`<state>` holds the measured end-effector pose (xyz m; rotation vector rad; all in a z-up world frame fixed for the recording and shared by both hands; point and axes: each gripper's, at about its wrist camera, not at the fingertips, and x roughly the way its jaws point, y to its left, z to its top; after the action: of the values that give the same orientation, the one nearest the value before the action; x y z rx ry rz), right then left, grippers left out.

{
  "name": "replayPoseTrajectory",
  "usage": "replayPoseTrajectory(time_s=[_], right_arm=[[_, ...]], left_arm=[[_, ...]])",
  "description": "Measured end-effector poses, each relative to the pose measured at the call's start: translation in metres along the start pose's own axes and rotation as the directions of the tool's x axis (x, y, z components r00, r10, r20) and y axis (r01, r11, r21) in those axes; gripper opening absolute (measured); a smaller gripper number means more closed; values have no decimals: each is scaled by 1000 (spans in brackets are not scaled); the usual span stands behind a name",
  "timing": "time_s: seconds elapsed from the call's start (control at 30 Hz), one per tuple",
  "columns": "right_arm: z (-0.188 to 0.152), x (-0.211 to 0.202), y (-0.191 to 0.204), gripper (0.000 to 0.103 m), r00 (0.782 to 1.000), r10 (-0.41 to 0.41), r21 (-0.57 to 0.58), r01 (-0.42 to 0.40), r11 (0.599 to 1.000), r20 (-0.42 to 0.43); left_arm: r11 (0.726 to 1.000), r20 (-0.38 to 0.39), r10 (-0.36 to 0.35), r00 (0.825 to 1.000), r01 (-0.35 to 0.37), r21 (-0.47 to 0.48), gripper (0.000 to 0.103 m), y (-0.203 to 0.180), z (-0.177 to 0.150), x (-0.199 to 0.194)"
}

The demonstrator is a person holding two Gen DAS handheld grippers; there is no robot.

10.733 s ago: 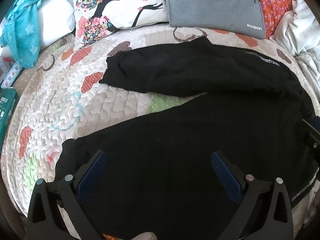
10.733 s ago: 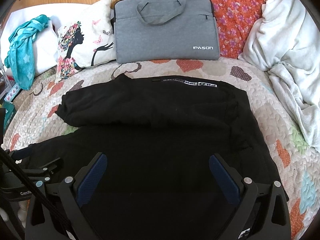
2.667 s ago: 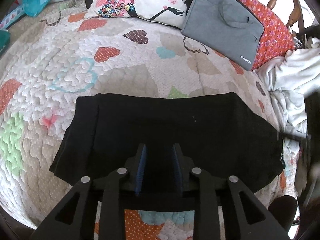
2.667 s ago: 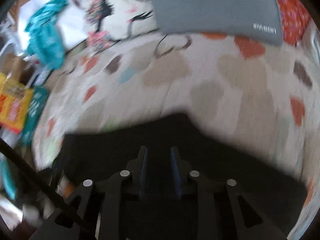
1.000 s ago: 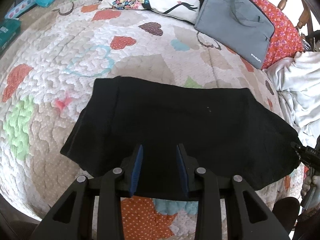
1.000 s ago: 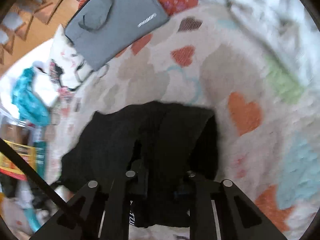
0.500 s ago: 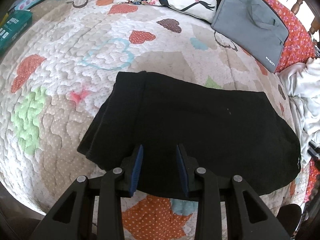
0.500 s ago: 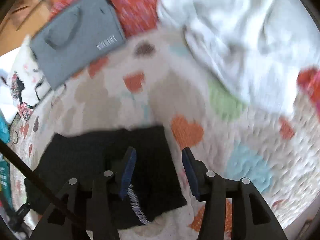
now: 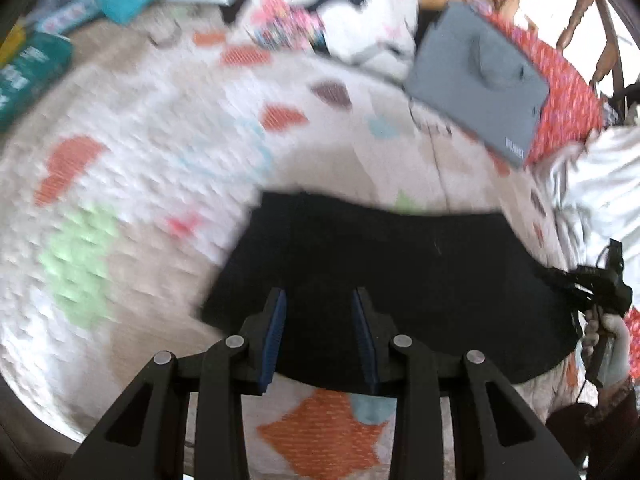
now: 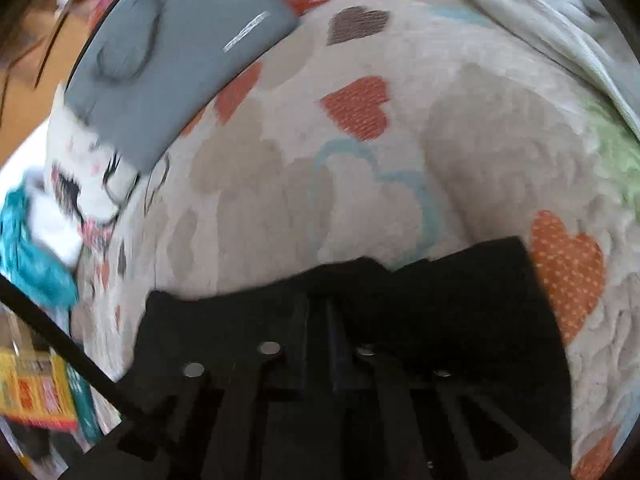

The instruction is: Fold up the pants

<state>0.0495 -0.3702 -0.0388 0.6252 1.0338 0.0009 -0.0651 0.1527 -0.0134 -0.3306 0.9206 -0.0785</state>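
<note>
Daylit, blurred fisheye views

Motion smear softens the quilt (image 9: pixel 168 168) left of the pants (image 9: pixel 400 272); black vignette rings both views.

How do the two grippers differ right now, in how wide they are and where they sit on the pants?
The left gripper has a clear gap between its blue pads; the right gripper has just closed nearly shut. The left sits at the near edge of the pants, the right at their end, by the orange heart. Both point down at the black fabric.
</note>
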Motion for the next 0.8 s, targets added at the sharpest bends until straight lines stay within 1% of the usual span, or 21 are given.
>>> replayPoseTrajectory(time_s=[0.03, 0.07, 0.1, 0.13, 0.17, 0.23, 0.27, 0.3, 0.37, 0.4, 0.43, 0.47, 0.5, 0.57, 0.63, 0.67, 0.7, 0.73, 0.77, 0.8], right_arm=[[-4, -8, 20, 27, 998, -46, -85, 49, 995, 35], [-8, -14, 39, 34, 997, -55, -150, 62, 987, 52], [-11, -17, 56, 41, 998, -32, -196, 41, 980, 51], [-18, -19, 81, 41, 999, 26, -244, -20, 970, 22], [-24, -18, 96, 42, 998, 63, -272, -61, 960, -4], [-40, -10, 143, 46, 985, 143, -344, -166, 924, -93], [-52, -2, 168, 47, 974, 174, -374, -218, 901, -147], [-66, 5, 190, 47, 958, 199, -399, -269, 876, -208], [-93, 27, 238, 47, 913, 228, -433, -366, 824, -339], [-107, 37, 260, 48, 886, 229, -439, -407, 801, -404], [-124, 54, 287, 48, 850, 214, -440, -446, 780, -481], [-136, 61, 300, 48, 838, 196, -447, -452, 772, -510], [-151, 74, 321, 48, 832, 151, -475, -442, 761, -534], [-171, 94, 350, 50, 838, 66, -539, -406, 737, -542], [-182, 113, 369, 57, 835, -2, -569, -373, 733, -550], [-185, 122, 379, 58, 834, -33, -582, -355, 732, -551], [-190, 131, 387, 59, 836, -74, -605, -329, 725, -544], [-193, 140, 397, 65, 840, -114, -628, -299, 718, -530], [-190, 149, 404, 68, 841, -139, -640, -279, 716, -522], [-194, 158, 412, 71, 839, -170, -652, -257, 713, -517]], left_arm=[[1000, 19, 13, 1000, -13, -19, 37, 9, 0, -5], [998, 26, 31, 999, -30, -49, 41, 21, -1, -9], [995, 17, 50, 999, -48, -92, 41, 35, -2, -9], [989, -7, 60, 998, -60, -135, 41, 49, -3, -8], [982, -38, 57, 998, -63, -176, 41, 61, -5, -4], [965, -89, 11, 996, -33, -258, 41, 81, -9, 4], [960, -95, -18, 995, -9, -281, 41, 86, -11, 5], [960, -89, -27, 996, 1, -281, 41, 88, -11, 4], [965, -78, -25, 997, 4, -261, 41, 84, -13, 3], [968, -79, -33, 996, 12, -252, 42, 81, -13, 4], [969, -83, -45, 996, 23, -248, 42, 79, -14, 5], [969, -84, -55, 995, 33, -247, 42, 77, -14, 7], [968, -87, -65, 994, 42, -245, 44, 75, -12, 8], [969, -91, -80, 993, 56, -240, 50, 71, -12, 9], [970, -90, -102, 991, 79, -230, 52, 66, -12, 12], [971, -90, -109, 990, 86, -224, 54, 64, -12, 12], [971, -89, -119, 989, 97, -219, 58, 62, -11, 13], [971, -90, -128, 988, 106, -217, 60, 61, -11, 15], [971, -92, -131, 987, 108, -214, 63, 59, -11, 17], [971, -95, -129, 987, 106, -213, 64, 59, -10, 18]])
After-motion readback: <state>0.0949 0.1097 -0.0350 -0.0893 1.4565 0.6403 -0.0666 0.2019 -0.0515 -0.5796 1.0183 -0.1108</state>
